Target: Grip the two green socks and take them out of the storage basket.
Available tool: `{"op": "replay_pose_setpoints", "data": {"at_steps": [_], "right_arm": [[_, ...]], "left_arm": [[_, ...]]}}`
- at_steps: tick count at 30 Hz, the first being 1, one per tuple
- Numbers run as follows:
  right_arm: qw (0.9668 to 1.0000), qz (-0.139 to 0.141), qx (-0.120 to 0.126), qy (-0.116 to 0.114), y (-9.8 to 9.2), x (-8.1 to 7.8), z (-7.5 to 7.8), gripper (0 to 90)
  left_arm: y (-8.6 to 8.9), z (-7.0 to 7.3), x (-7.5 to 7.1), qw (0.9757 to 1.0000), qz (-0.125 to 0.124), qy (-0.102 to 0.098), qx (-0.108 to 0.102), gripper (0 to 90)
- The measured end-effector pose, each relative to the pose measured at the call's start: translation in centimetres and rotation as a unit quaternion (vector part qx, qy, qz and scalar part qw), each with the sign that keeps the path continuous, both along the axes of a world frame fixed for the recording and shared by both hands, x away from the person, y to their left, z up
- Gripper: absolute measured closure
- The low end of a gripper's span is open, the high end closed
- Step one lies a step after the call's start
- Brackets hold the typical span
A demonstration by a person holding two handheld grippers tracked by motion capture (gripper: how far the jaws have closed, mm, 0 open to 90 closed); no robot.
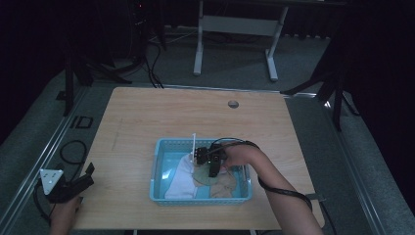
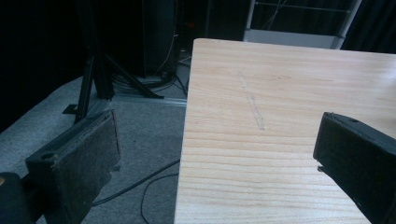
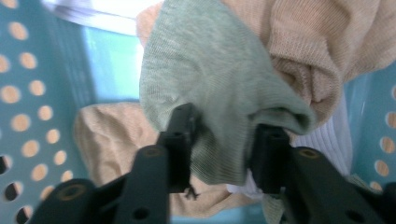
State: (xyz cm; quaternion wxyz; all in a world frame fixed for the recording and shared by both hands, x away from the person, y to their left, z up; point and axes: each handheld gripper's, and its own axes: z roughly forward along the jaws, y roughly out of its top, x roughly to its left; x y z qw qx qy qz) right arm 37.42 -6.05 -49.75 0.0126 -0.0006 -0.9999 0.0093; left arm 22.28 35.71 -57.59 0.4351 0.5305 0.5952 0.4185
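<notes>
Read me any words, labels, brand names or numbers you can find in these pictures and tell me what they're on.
None: no text can be read on the blue basket, the cloths, the wooden table or either gripper.

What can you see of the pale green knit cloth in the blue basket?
The pale green fine-knit cloth, soft and crumpled, looks like a sock. It lies in the perforated blue plastic basket on tan knit pieces beside white fabric. The right gripper pinches a fold of it between both jaws, bunching the cloth around them.
</notes>
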Motion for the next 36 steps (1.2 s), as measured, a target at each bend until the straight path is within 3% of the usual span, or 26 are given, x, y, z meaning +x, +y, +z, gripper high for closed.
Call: {"op": "replay_pose_setpoints", "data": {"at_steps": [4, 6, 14, 25, 33, 36], "right_arm": [[0.9997, 0.011, 0.018, 0.007, -0.1, -0.5, 1.1, 79.9], [0.9996, 0.020, 0.019, -0.001, -0.1, -0.9, 1.6, 81.3], [0.9990, 0.033, 0.021, -0.022, 0.2, -1.6, 4.0, 82.0], [0.9979, 0.027, 0.032, -0.049, -0.8, -1.9, 7.9, 81.9], [0.9970, 0.026, 0.049, -0.053, -3.2, -3.1, 10.4, 82.0], [0.9962, 0.013, 0.057, -0.064, -5.1, -3.5, 11.2, 81.9]], "left_arm": [[0.0, 0.0, 0.0, 1.0000, 0.000, 0.000, 0.000, 0.7], [0.0, 0.0, 0.0, 1.0000, 0.000, 0.000, 0.000, 0.7], [0.0, 0.0, 0.0, 1.0000, 0.000, 0.001, 0.000, 0.7], [0.0, 0.0, 0.0, 1.0000, 0.000, 0.001, 0.000, 0.7], [0.0, 0.0, 0.0, 1.0000, 0.000, 0.002, 0.001, 0.7], [0.0, 0.0, 0.0, 1.0000, 0.000, 0.002, 0.001, 0.7]]}}
